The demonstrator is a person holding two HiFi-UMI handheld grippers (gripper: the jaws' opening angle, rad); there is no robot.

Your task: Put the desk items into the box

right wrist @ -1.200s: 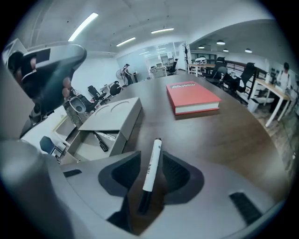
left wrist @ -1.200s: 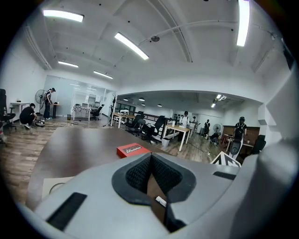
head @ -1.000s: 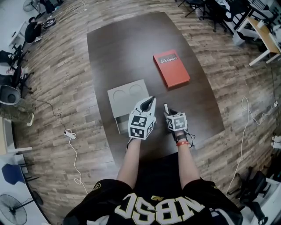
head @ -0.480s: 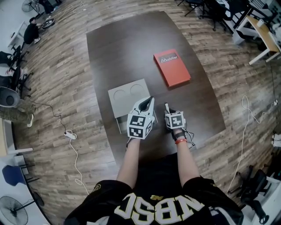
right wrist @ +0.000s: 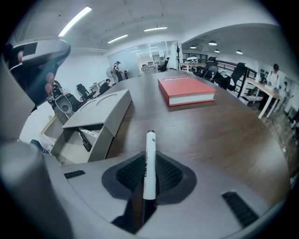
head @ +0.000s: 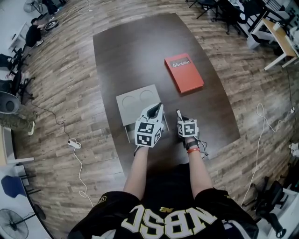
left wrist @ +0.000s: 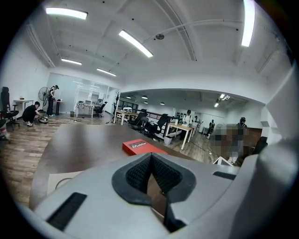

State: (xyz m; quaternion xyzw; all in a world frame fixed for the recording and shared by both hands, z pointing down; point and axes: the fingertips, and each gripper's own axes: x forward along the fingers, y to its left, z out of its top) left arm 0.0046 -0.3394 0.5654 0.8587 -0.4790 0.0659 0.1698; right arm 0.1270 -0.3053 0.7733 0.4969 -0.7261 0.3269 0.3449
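The white marker pen is pinched between the pads of the right tongs, whose jaws have just been closing on it. The left tongs are pressed together, with nothing between them. Both are held at the near end of the dark brown wooden counter. The grey rectangular box lies just beyond the left tongs, with dark pens seen in its open compartment. A red flat book lies further off, to the right. The counter is surrounded by a wood-plank floor, across which a white cable is trailed. Office chairs are seen beyond.
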